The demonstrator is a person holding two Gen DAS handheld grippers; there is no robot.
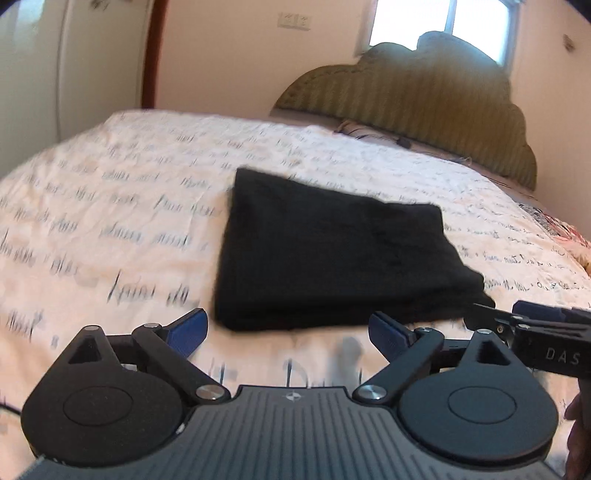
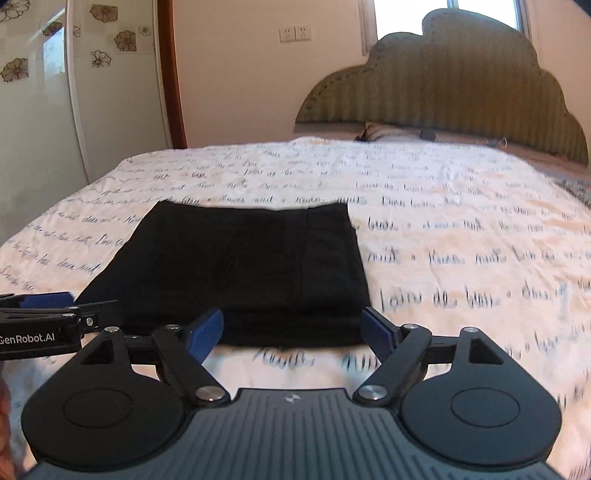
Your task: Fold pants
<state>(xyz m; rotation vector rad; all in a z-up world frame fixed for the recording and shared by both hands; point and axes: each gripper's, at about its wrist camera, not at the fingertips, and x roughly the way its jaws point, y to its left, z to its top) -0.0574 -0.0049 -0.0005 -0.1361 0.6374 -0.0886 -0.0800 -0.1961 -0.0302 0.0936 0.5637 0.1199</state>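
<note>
Looks like we're basically done: pants (image 2: 236, 273) sit folded on the bed (image 2: 461, 229), left gripper (image 1: 286, 332) and right gripper (image 2: 291, 332) both wide open, empty.

**Camera positions: two wrist views over a bed**

Left wrist view: mounted behind the left tongs (image 1: 288, 328), low over the near end of the bed (image 1: 110, 192), facing along it and tilted down toward the headboard (image 1: 424, 107). The pants (image 1: 332, 254) lie close ahead, slightly right of centre. The right tongs (image 1: 532, 325) enter at the right edge.

Right wrist view: mounted behind the right tongs (image 2: 293, 332), equally low and near, facing the same way. The pants (image 2: 251, 269) lie close ahead, left of centre. The left tongs (image 2: 55, 314) enter at the left edge.

Shared: pants, bed, headboard (image 2: 443, 85), back wall with window (image 1: 443, 26) and sockets (image 2: 295, 34).
</note>
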